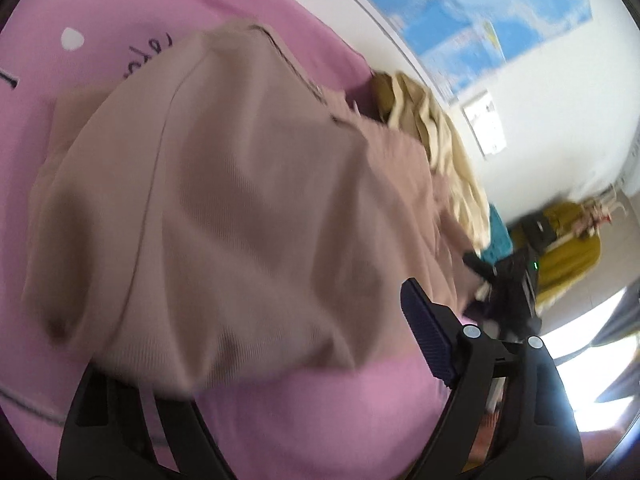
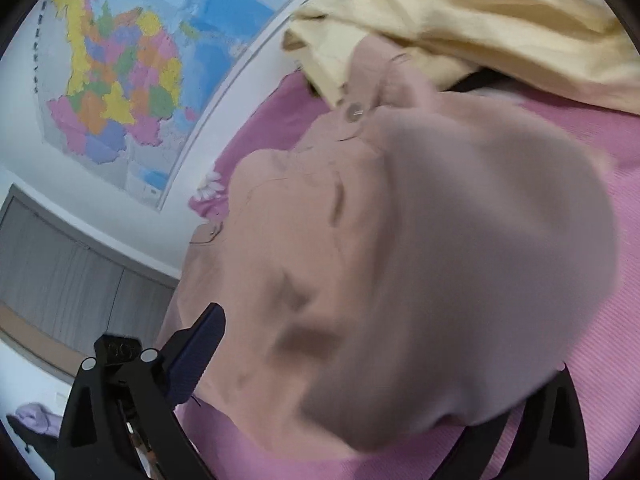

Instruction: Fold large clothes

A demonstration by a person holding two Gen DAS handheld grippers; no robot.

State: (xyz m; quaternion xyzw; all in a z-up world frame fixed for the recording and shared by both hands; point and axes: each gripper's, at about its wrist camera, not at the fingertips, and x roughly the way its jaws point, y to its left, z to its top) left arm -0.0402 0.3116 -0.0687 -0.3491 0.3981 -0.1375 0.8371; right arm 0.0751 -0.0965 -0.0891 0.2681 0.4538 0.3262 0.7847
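Note:
A large dusty-pink garment [image 1: 224, 208] lies bunched on a pink bed sheet [image 1: 304, 420]. It fills the right wrist view [image 2: 400, 260] too, with a button [image 2: 354, 112] near its collar. My left gripper [image 1: 256, 344] stands open with its jaws wide apart; the garment drapes over its left finger, and the right finger [image 1: 428, 332] shows bare. My right gripper [image 2: 360, 376] is also open wide; its left finger [image 2: 196, 356] is bare and cloth hangs over the right finger. The other right gripper appears at the garment's far edge in the left view [image 1: 508, 284].
A cream-yellow garment [image 1: 440, 148] lies heaped at the bed's far side by the white wall, also seen in the right wrist view [image 2: 480, 20]. A map poster [image 2: 128, 80] hangs on the wall. A yellow item [image 1: 568, 248] and grey cabinets [image 2: 72, 280] stand beyond the bed.

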